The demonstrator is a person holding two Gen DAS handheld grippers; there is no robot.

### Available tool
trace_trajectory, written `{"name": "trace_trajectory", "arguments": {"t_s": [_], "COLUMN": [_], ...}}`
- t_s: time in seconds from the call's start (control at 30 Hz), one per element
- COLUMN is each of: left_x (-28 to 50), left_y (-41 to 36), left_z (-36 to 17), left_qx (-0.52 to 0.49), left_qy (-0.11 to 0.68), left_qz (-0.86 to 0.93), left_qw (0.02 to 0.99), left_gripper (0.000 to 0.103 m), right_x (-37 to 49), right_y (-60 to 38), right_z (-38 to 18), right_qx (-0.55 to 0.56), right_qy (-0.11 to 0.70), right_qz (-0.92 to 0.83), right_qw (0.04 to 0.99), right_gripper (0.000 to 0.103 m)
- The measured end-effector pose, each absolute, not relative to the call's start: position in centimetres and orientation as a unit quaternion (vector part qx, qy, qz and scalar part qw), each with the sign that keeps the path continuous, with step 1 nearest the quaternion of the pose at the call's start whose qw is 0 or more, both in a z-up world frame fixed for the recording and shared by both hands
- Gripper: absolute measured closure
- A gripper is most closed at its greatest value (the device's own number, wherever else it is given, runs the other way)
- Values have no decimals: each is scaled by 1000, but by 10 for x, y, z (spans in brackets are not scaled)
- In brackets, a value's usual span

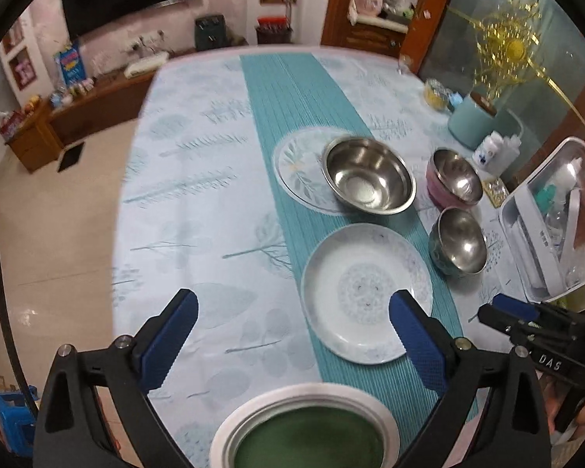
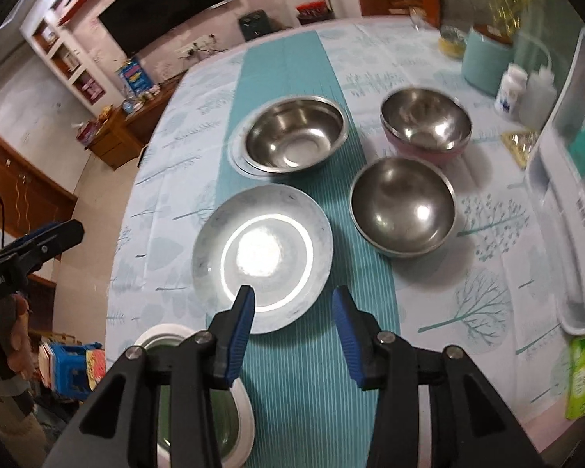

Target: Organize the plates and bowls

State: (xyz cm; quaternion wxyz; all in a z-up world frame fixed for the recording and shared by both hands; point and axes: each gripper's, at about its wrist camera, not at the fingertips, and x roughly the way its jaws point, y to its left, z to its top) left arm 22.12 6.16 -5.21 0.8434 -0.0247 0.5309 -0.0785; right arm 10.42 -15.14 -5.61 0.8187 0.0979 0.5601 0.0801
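Green-bottomed dish [image 1: 308, 433] (half cut off below)

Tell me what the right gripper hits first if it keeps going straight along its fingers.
Probably the teal table runner, just beside the white plate; the right gripper is open and holds nothing. Depth is hard to judge, so it might clip the plate's rim.

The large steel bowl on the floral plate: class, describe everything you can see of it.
The large steel bowl is shiny bare metal with a rolled rim, a flat round base and sloping sides. It is upright, empty, and rests on a pale floral plate over the teal runner. Nothing else touches it.
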Motion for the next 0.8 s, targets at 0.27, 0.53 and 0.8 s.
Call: {"name": "trace_trajectory", "arguments": {"t_s": [0.27, 0.53, 0.8], "left_x": [269, 293, 300], "left_y": [35, 30, 28], "left_z": [-134, -179, -199], "left_qx": [-10, -13, -32], "left_qy": [597, 627, 647], "left_qz": [-100, -109, -138], "left_qw": [796, 771, 749], "left_gripper": [5, 8, 41], "right_x": [131, 152, 164], "right_y": [-155, -161, -159], "right_z": [-110, -145, -161], "right_qx": [130, 159, 165], "right_qy": [598, 623, 634], "right_qz": [60, 53, 60], "right_qw": [788, 764, 753], "right_gripper": [61, 61, 72]}}
